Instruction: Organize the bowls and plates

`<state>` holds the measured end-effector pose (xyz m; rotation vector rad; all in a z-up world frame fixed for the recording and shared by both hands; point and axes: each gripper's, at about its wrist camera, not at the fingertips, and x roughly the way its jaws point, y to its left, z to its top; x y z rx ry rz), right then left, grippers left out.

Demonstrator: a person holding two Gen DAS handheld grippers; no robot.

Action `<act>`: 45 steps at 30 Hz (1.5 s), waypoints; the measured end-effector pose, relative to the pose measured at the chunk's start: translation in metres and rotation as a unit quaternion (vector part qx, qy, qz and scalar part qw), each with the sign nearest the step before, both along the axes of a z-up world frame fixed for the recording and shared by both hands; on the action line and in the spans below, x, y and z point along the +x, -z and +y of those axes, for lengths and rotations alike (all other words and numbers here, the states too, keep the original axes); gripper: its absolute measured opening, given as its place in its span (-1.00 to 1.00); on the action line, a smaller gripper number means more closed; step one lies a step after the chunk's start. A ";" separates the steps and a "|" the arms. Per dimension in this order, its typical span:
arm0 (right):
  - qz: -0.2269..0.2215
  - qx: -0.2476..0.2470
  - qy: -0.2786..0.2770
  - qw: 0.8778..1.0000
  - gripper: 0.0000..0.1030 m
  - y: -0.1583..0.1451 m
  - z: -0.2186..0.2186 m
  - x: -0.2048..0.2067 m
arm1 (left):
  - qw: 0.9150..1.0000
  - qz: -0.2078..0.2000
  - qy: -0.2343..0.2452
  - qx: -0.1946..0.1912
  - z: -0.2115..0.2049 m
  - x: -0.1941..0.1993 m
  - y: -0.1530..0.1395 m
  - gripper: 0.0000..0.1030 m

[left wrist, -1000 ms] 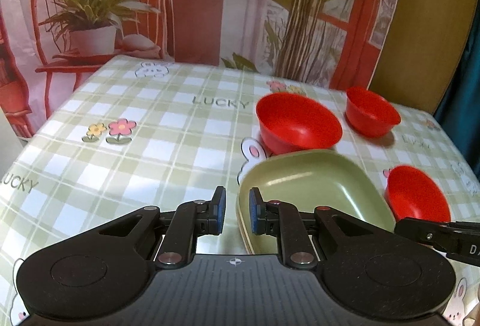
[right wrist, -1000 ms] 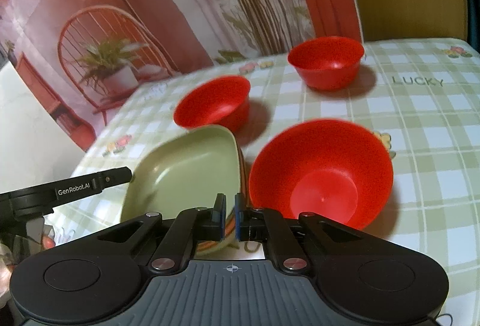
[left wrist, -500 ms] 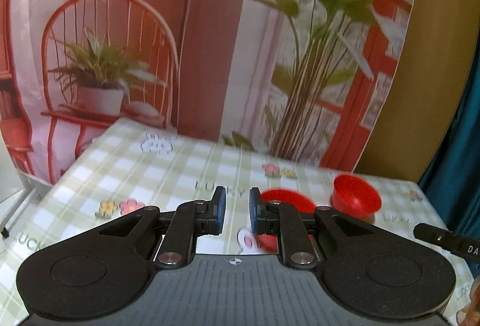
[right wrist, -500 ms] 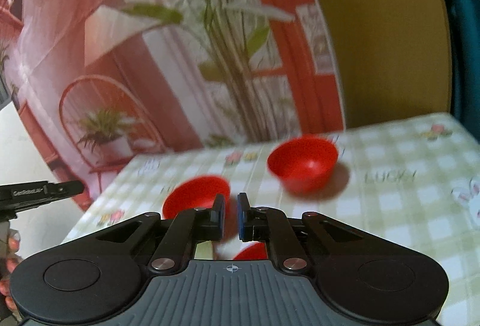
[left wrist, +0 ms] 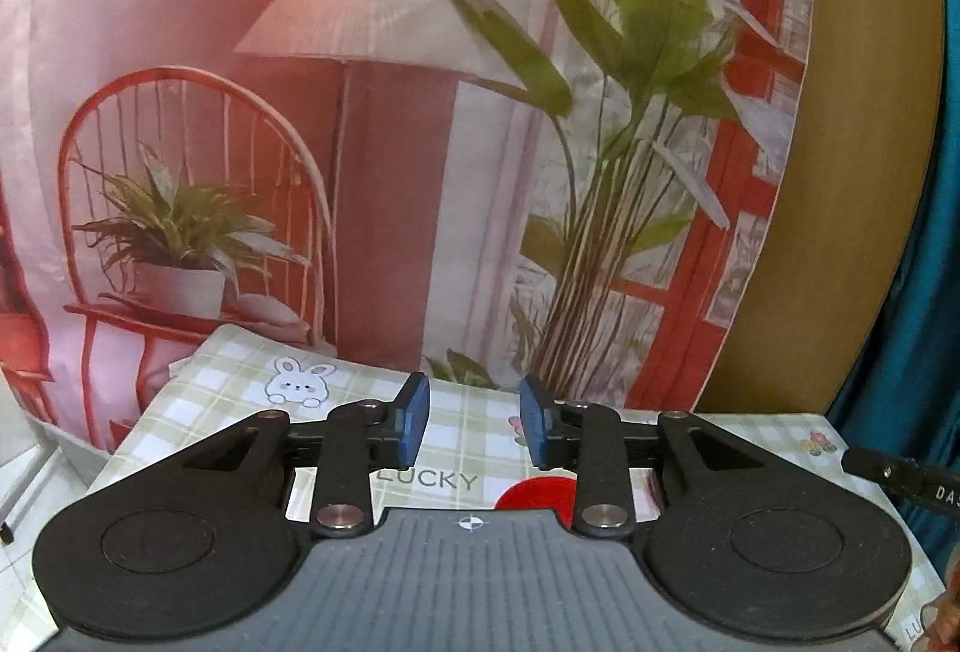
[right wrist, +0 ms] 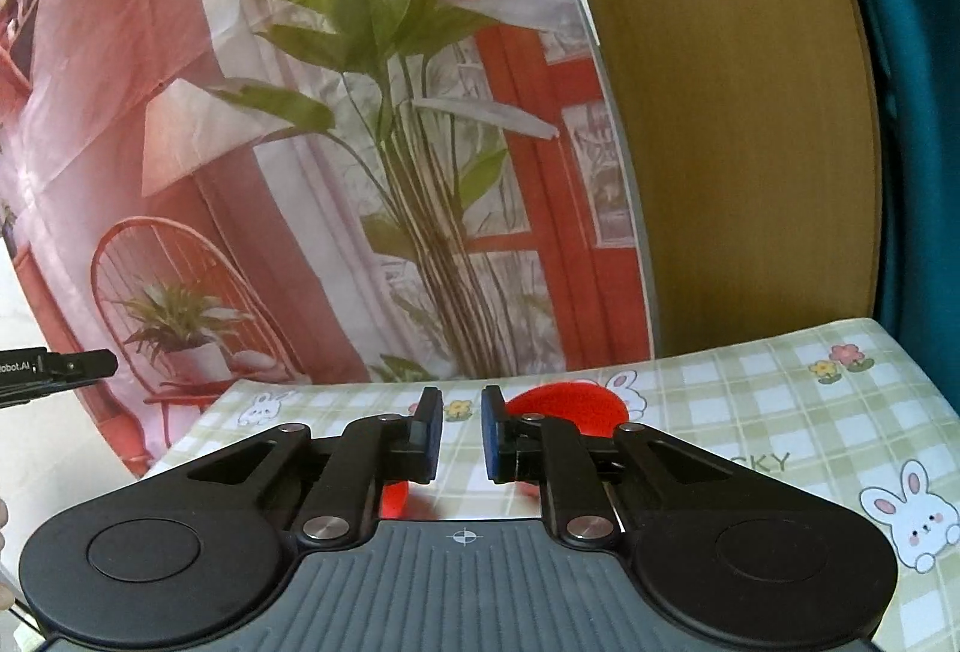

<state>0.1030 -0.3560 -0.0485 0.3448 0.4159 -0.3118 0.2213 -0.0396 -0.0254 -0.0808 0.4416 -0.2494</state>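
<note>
Both grippers are raised well above the checked tablecloth (left wrist: 240, 388) and aimed at its far edge. My left gripper (left wrist: 474, 421) has its jaws opening, with nothing between the blue pads. Only a sliver of a red bowl (left wrist: 534, 493) shows behind its right finger. My right gripper (right wrist: 462, 433) also has its jaws opening, by a small gap, and holds nothing. Behind its right finger sits a red bowl (right wrist: 570, 403) on the tablecloth (right wrist: 780, 400), and a scrap of another red bowl (right wrist: 393, 499) peeks under its left finger. The green plate is hidden.
A printed backdrop (left wrist: 360, 111) with a chair, lamp and plants hangs behind the table. A wooden panel (right wrist: 732, 111) and a teal curtain (right wrist: 924, 51) stand to the right. The other gripper's tip shows at the right edge (left wrist: 900, 472) and at the left edge (right wrist: 54, 367).
Both grippers lifted and tilted up, so the green plate and most bowls dropped out of view. The left jaws spread clearly wider; the right jaws parted a little.
</note>
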 end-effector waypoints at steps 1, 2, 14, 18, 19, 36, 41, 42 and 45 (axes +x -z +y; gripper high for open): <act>0.003 0.002 -0.002 1.000 -0.70 0.002 0.000 0.001 | 1.000 0.006 0.003 0.000 -0.001 0.002 0.004 -0.32; 0.006 0.004 -0.005 1.000 -0.69 0.005 0.001 0.003 | 1.000 0.012 0.005 0.000 -0.002 0.004 0.008 -0.32; 0.075 0.042 -0.053 0.995 -0.61 0.045 0.014 0.062 | 0.995 0.090 0.044 0.017 -0.017 0.044 0.061 -0.16; 0.112 0.052 -0.070 0.990 -0.59 0.061 0.018 0.090 | 0.991 0.121 0.056 0.020 -0.024 0.063 0.080 -0.16; 0.122 0.053 -0.073 0.988 -0.59 0.065 0.019 0.096 | 0.989 0.130 0.061 0.021 -0.026 0.067 0.085 -0.16; 0.203 0.099 -0.076 0.971 -0.62 0.109 0.021 0.142 | 0.971 0.220 0.090 0.002 -0.036 0.097 0.141 -0.42; 0.199 0.095 -0.081 0.972 -0.78 0.104 0.026 0.141 | 0.972 0.214 0.099 -0.007 -0.038 0.094 0.138 -0.75; 0.193 0.095 -0.080 0.973 -0.78 0.101 0.027 0.139 | 0.972 0.211 0.098 -0.006 -0.038 0.093 0.135 -0.75; 0.178 0.098 -0.078 0.976 -0.78 0.092 0.025 0.134 | 0.974 0.201 0.101 -0.006 -0.038 0.089 0.123 -0.75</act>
